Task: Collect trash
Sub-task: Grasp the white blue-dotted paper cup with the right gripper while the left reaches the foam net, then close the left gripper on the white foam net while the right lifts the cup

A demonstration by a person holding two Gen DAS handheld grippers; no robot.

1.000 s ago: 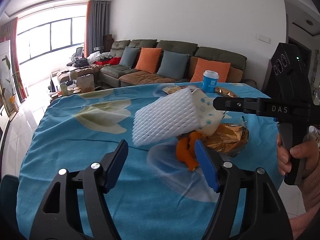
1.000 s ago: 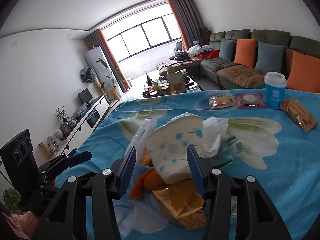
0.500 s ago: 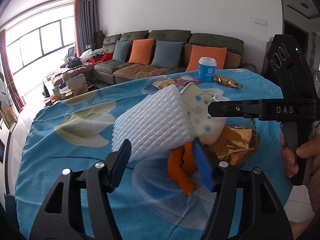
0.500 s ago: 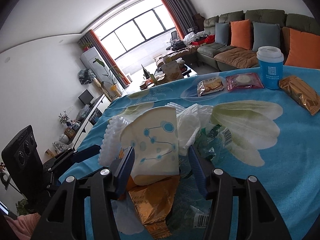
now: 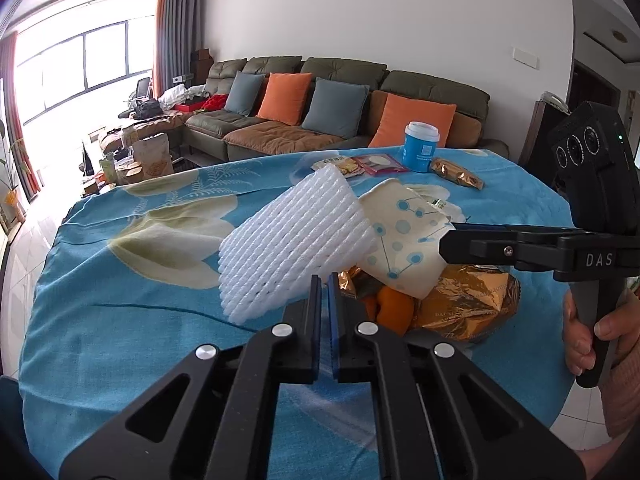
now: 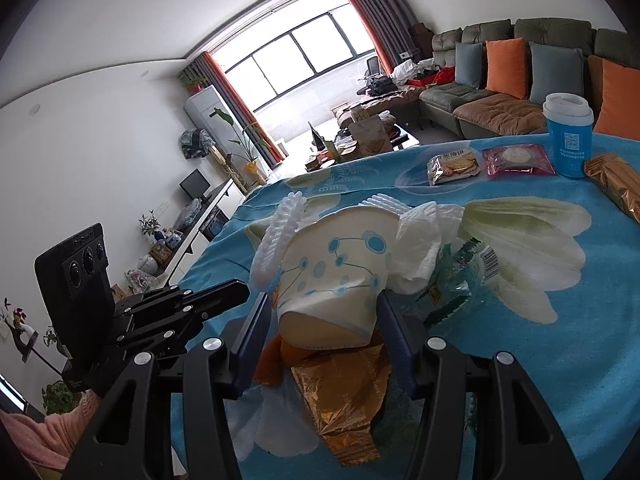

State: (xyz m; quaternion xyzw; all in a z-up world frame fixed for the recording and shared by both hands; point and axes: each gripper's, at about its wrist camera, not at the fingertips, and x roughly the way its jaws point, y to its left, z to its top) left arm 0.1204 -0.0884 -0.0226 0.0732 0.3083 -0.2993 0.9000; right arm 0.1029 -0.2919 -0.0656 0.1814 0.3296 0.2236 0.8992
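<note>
Over the blue flowered tablecloth [image 5: 140, 320], left wrist view: left gripper [image 5: 324, 280] with fingers together, only a dark slit between them, tips just at the lower edge of the white foam net [image 5: 292, 240]; no telling whether a thin edge of foam is nipped; foam net tucked into the mouth of the paper cup [image 5: 404, 240], hence raised and tilted off the cloth rather than lying flat; right gripper [image 5: 448, 242] reaching in from the side in a person's hand [image 5: 588, 336], one finger against the cup wall; orange peel [image 5: 394, 308] and gold wrapper [image 5: 468, 296] heaped directly below, probably so that the trash forms one pile; blue lidded cup [image 5: 420, 148] and sealed snack packets well apart at the far edge, seemingly not part of the heap. Right wrist view: both pads pressed on the dented sides of the cup, clamped and tipped mouth-away; crumpled tissue [image 6: 420, 244] and foam net packed into that mouth, the cup apparently serving as a carrier; clear printed plastic [image 6: 460, 280] just beside; left gripper near the foam, contact unclear.
</note>
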